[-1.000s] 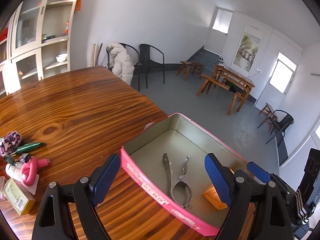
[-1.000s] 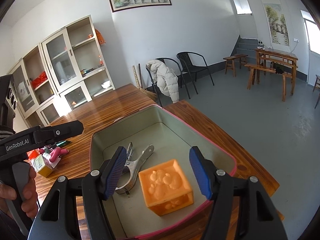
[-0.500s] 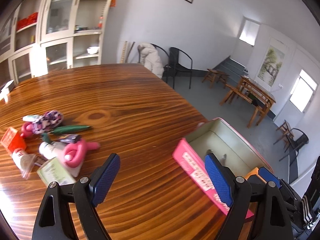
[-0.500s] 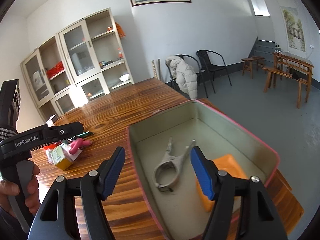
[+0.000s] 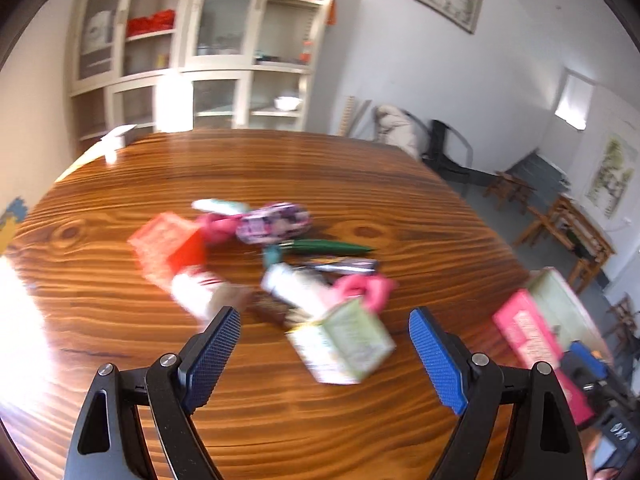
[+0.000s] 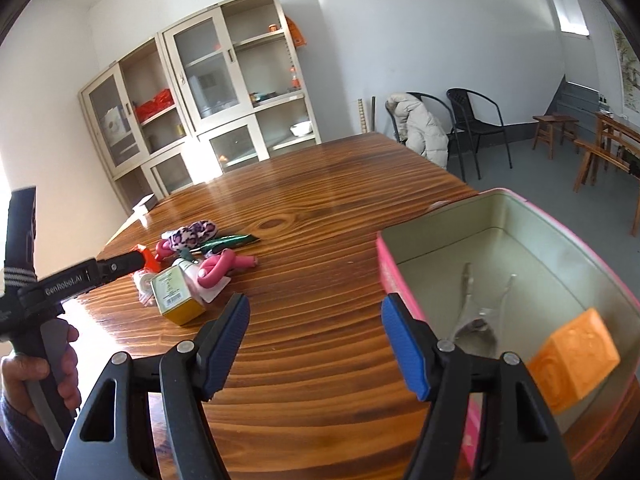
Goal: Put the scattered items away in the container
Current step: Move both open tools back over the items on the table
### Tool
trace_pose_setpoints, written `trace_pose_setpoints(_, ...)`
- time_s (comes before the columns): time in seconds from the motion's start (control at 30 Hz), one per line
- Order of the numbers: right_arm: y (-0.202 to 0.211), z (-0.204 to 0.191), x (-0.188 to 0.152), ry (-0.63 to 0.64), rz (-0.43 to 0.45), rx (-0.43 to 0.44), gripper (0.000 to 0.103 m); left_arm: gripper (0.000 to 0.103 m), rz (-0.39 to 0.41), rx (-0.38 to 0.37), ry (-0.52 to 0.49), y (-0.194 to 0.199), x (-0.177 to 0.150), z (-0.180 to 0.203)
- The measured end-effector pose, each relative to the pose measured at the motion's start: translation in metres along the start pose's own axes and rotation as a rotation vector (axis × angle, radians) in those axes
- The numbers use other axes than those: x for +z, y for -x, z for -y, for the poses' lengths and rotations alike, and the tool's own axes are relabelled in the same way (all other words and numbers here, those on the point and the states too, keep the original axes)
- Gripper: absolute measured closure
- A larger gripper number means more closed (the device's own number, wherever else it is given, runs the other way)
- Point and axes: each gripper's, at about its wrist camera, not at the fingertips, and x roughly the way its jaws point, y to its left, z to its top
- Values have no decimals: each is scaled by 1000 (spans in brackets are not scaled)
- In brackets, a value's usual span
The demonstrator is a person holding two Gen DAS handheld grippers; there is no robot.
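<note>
A pink tin [image 6: 404, 280] with a grey inside stands on the wooden table at the right; it holds a metal clamp [image 6: 476, 312] and an orange cube [image 6: 572, 364]. The tin also shows at the right edge of the left wrist view [image 5: 532, 332]. A heap of small items lies on the table: a green-and-yellow box [image 5: 344, 340] [image 6: 176, 292], a pink curved piece [image 6: 220, 268], a white tube [image 5: 296, 292], a green pen [image 5: 332, 246], a leopard-print pouch [image 5: 276, 224] and a red box [image 5: 168, 244]. My left gripper [image 5: 324, 356] is open just before the green box. My right gripper [image 6: 316, 344] is open and empty beside the tin.
The left wrist view is motion-blurred. A white paper [image 5: 116, 140] lies at the table's far corner. Glass-door cabinets [image 6: 208, 92] stand behind the table. Black chairs [image 6: 472, 124], one with a pale coat, stand at the far side.
The left gripper has swung left from above the tin to the heap of items. The right gripper has drawn back and left from over the tin, with the orange cube left inside.
</note>
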Motion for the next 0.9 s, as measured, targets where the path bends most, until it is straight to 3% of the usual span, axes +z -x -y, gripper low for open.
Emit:
trace_pose_setpoints(0.13,-16,-14,2,19,-39,21,29,15,-2,72,79,-2,-1,-46)
trace_pose_setpoints(0.23,-29,-26,6,34,-60,46,29,15,-11,77,121,-5,-2,-66)
trace_pose_setpoints(0.47,-60,-59,15,63,-116,115,29,15,-46,108,86,-14,-6,-72)
trace_pose_setpoints(0.7,-82,-103,14,178,-151,202,29,15,-60,139,119,-16,-6,-85)
trace_pose_setpoints(0.9,-113,-127,5,250,-211,214,29,15,-62,156,150,-16,-6,-99)
